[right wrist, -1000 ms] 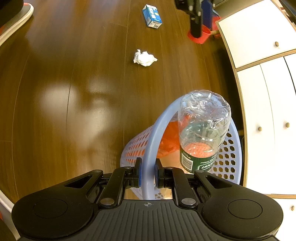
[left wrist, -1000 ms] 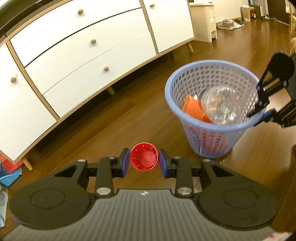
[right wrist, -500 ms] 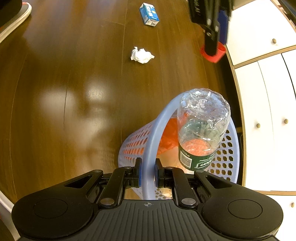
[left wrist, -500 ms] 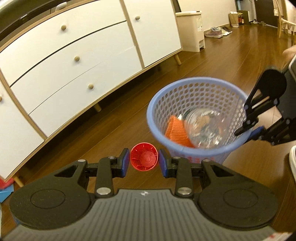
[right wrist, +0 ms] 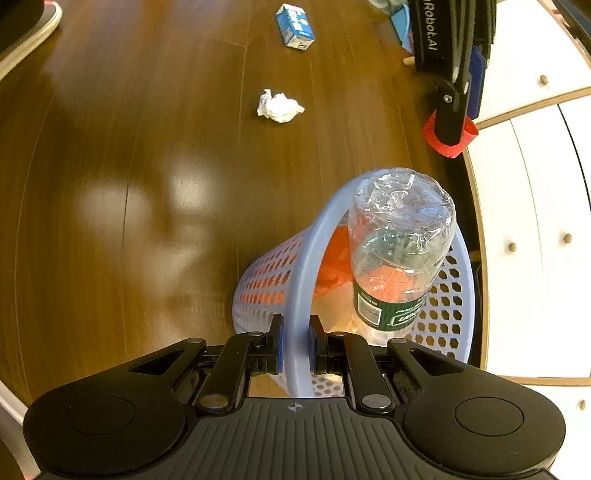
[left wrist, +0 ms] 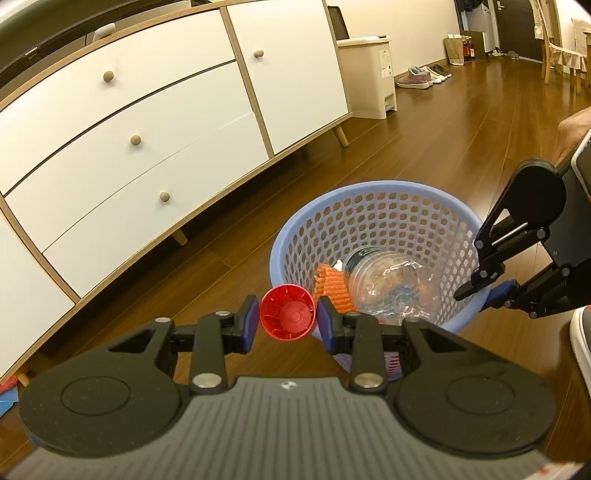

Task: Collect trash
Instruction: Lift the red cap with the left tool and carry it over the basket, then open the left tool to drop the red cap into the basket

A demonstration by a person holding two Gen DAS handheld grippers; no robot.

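Note:
My left gripper (left wrist: pixel 288 317) is shut on a small red plastic cup (left wrist: pixel 288 316), held just short of the near rim of the blue mesh basket (left wrist: pixel 376 221). Inside the basket lie a clear plastic bottle (left wrist: pixel 391 284) and an orange crumpled piece (left wrist: pixel 330 284). My right gripper (right wrist: pixel 295 343) is shut on the basket's rim (right wrist: pixel 301 295), and it shows at the right in the left wrist view (left wrist: pixel 480 291). In the right wrist view the bottle (right wrist: pixel 400 236) stands bottom-up in the basket, and the red cup (right wrist: pixel 448 138) hangs in the left gripper beyond the basket's far rim.
On the wooden floor lie a crumpled white tissue (right wrist: pixel 280 106) and a blue carton (right wrist: pixel 294 26). A white drawer cabinet (left wrist: pixel 140 122) on short legs runs along the left. A white bin (left wrist: pixel 369 74) and shoes (left wrist: pixel 421 75) stand farther off. A shoe's edge (left wrist: pixel 581 339) is at the right.
The left gripper with the red cup has come closer to the basket, which now sits lower and nearer in its view. The right gripper keeps its hold on the rim.

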